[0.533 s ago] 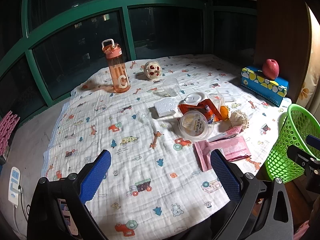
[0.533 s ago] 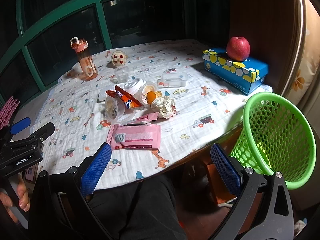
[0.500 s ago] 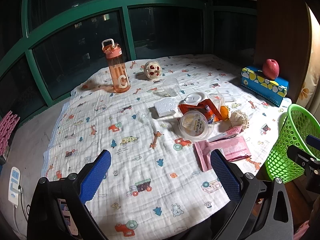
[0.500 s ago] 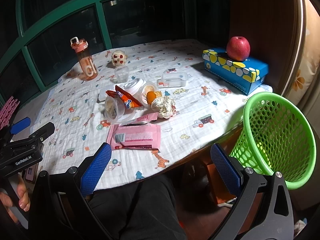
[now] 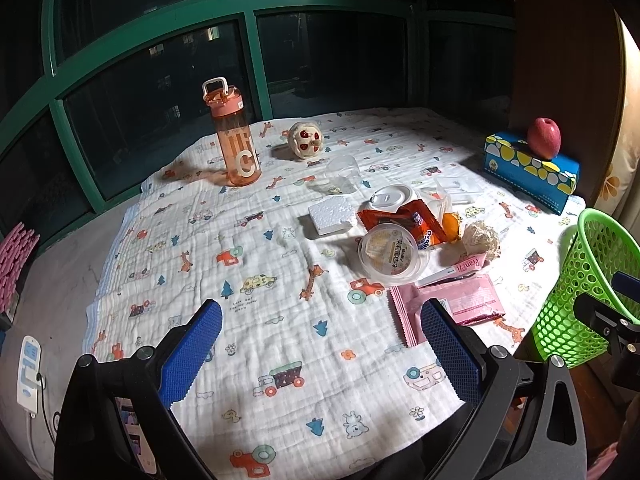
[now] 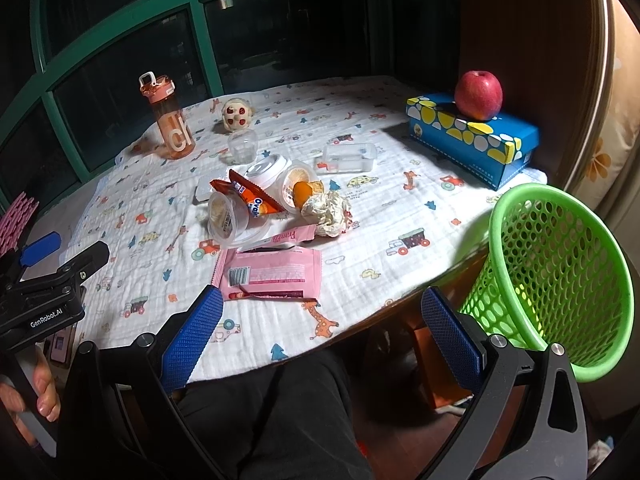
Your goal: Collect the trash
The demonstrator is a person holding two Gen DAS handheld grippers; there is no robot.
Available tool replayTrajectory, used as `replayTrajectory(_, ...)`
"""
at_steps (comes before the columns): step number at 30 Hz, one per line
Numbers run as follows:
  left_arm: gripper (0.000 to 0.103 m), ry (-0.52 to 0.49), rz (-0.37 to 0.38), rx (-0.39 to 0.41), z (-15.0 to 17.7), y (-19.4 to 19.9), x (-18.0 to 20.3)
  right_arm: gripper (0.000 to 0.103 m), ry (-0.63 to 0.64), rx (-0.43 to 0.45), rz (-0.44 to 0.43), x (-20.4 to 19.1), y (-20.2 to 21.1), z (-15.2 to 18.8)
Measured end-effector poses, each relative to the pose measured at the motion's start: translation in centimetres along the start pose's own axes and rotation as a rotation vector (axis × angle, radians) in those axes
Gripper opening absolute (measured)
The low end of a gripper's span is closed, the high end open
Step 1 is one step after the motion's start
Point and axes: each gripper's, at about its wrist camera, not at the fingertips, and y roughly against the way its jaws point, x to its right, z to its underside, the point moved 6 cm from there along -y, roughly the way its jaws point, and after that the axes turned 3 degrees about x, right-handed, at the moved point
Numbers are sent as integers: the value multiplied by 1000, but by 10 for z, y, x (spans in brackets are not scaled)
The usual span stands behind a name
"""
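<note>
Trash lies in a heap on the printed tablecloth: a pink wrapper [image 5: 460, 304] [image 6: 272, 274], a clear plastic cup on its side [image 5: 394, 254] [image 6: 230, 216], an orange snack wrapper [image 5: 408, 220] [image 6: 252, 198], a crumpled tissue [image 5: 482, 238] [image 6: 330, 210], a white lid [image 5: 390, 198] and a foam block [image 5: 332, 216]. A green mesh basket [image 5: 572, 288] [image 6: 560, 276] stands at the table's right edge. My left gripper [image 5: 320, 354] is open and empty, near the table's front. My right gripper [image 6: 320, 340] is open and empty, below the table edge.
An orange water bottle [image 5: 234, 136], a small round toy [image 5: 306, 140] and a clear glass [image 5: 344, 172] stand at the back. An apple [image 6: 478, 96] rests on a blue tissue box [image 6: 472, 136]. A clear box [image 6: 348, 158] lies mid-table. Dark windows run behind.
</note>
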Motion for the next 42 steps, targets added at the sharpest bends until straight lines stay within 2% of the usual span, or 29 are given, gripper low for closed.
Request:
replayTrajectory(29, 96, 0, -8, -11, -7, -14, -7, 98, 5, -14, -4, -2, -11, -6)
replayTrajectory(42, 96, 12, -35, -13, -23, -30, -20, 98, 34, -14, -2, 0, -32, -29)
